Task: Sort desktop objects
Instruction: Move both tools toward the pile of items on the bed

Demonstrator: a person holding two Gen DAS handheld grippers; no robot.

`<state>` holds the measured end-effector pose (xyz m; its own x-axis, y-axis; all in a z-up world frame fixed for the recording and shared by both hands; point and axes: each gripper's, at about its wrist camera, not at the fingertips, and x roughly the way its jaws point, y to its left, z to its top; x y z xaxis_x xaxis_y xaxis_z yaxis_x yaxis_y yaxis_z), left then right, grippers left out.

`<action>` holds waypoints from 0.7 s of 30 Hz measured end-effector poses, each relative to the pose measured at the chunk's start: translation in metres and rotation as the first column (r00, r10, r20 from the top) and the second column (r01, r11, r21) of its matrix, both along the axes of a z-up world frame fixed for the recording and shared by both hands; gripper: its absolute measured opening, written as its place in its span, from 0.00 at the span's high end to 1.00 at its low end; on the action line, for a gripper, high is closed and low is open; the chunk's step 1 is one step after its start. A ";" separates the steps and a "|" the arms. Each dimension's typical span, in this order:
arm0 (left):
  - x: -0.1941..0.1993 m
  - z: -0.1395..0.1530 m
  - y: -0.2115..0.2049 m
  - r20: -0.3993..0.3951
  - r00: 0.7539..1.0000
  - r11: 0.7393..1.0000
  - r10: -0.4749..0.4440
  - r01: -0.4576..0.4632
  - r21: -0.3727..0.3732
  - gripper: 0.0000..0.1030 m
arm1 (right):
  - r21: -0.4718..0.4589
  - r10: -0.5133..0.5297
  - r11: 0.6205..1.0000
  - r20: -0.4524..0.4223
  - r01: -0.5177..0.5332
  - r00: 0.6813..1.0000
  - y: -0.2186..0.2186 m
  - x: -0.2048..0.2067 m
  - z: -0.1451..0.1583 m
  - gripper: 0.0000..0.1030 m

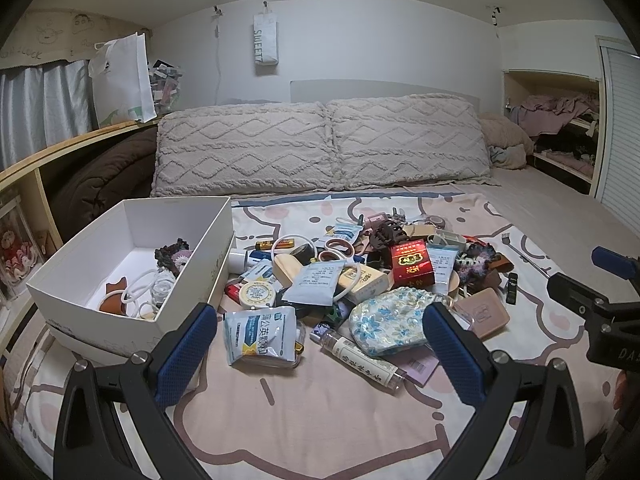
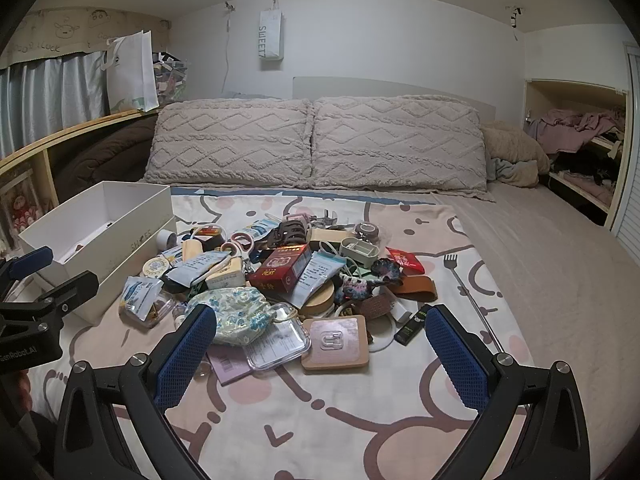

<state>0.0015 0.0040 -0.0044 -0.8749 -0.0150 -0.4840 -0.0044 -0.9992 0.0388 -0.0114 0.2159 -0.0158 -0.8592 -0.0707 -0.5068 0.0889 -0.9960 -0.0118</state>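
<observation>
A heap of small objects lies on the blanket: a red box [image 1: 412,266] [image 2: 282,272], a floral pouch [image 1: 386,320] [image 2: 236,314], a white sachet [image 1: 262,336], a labelled tube [image 1: 362,356], a pink square pad [image 2: 335,345], scissors [image 2: 238,249]. A white shoebox [image 1: 76,268] [image 2: 132,240] stands left of the heap and holds a few items. My left gripper [image 1: 320,344] is open and empty, just short of the sachet and pouch. My right gripper [image 2: 320,344] is open and empty, just short of the pink pad.
Two quilted pillows [image 1: 320,144] lie behind the heap. A wooden shelf [image 1: 60,152] runs along the left with a white bag [image 1: 122,80]. An alcove with clothes [image 2: 576,136] is at the right. A back scratcher [image 2: 468,292] lies right of the heap.
</observation>
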 end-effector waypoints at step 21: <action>-0.001 -0.003 0.001 0.002 1.000 1.000 0.003 -0.003 0.011 0.00 | -0.004 -0.005 1.000 0.000 0.005 1.000 0.001 -0.004 0.001 0.00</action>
